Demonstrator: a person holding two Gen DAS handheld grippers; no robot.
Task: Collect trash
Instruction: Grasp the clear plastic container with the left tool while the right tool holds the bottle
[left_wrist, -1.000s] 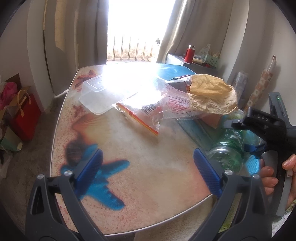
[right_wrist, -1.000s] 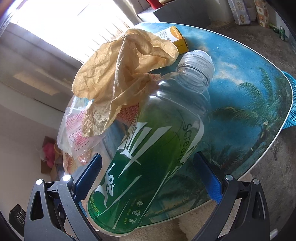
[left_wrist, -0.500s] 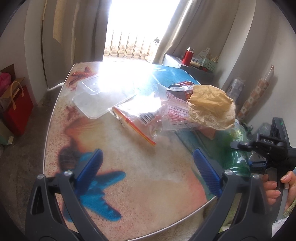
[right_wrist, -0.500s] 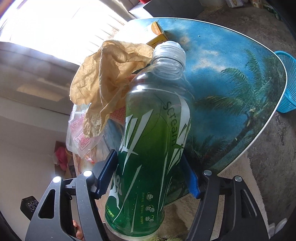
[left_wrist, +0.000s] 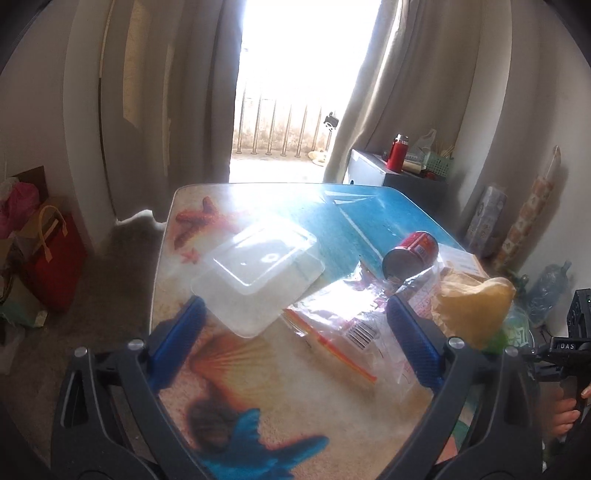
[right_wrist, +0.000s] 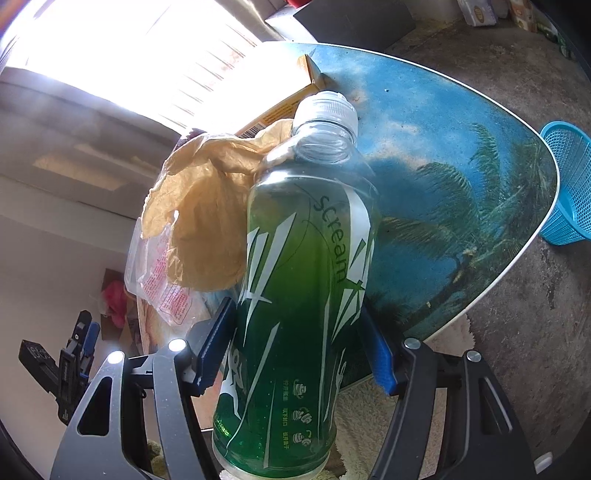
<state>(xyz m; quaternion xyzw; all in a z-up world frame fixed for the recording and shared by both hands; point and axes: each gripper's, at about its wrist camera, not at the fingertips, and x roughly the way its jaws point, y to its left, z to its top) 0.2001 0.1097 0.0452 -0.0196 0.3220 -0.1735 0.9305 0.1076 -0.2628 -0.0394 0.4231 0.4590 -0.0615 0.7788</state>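
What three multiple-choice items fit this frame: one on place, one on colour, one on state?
1. Where does the red drink can lie?
A. on the floor
B. on its side on the printed table top, behind the clear plastic bag
C. inside the clear lidded plastic container

2. What colour is the mesh basket beside the table?
A. blue
B. red
C. white

3. What state is the right gripper in?
A. open and empty
B. shut on crumpled paper
C. shut on the green plastic bottle

Answers:
1 B: the left wrist view shows the can tipped over, its end facing the camera.
2 A: the right wrist view shows it on the floor by the table edge.
3 C: both blue pads press the bottle's sides; the jaws have just been closing on it.
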